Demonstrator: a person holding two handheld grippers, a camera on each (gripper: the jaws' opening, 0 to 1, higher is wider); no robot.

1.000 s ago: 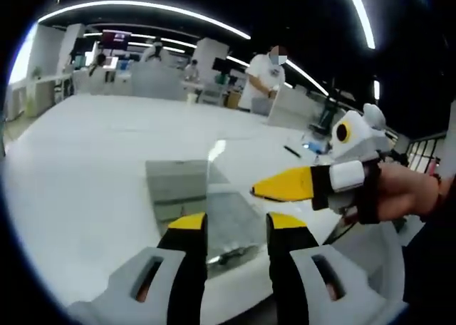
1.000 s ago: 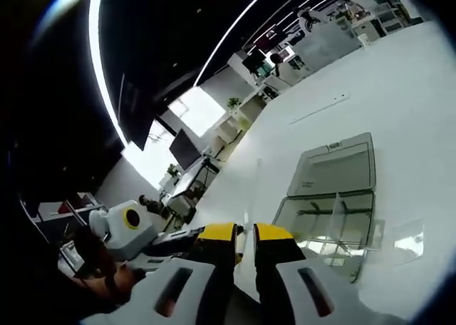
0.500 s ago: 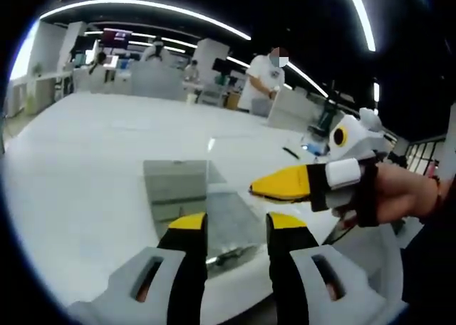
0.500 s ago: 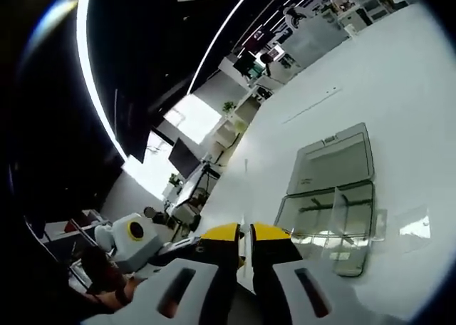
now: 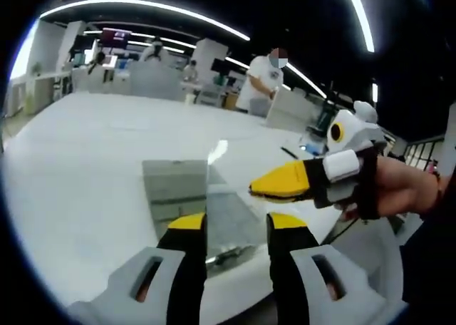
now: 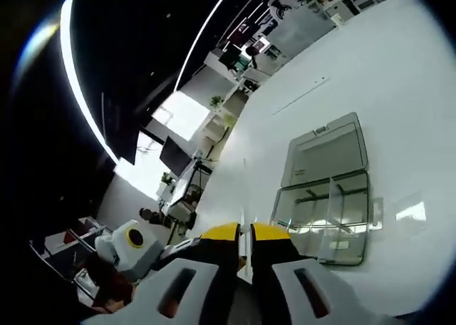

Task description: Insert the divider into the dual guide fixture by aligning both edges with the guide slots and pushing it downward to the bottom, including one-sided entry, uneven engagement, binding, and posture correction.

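1. Left gripper view: the clear divider [image 5: 208,189] stands upright as a thin transparent sheet over the dual guide fixture [image 5: 206,214], a clear plastic box with its lid lying open on the white bench [image 5: 78,161].
2. The left gripper [image 5: 235,229] has its jaws spread, released, above the box. The right gripper [image 5: 274,186] comes in from the right, held by a hand [image 5: 399,189], with its yellow tips closed.
3. Right gripper view: the right gripper [image 6: 244,232] is clenched on the divider's [image 6: 244,197] thin edge.
4. The fixture [image 6: 324,214] lies well in from the bench [image 6: 399,75] edges, one partition already upright inside.
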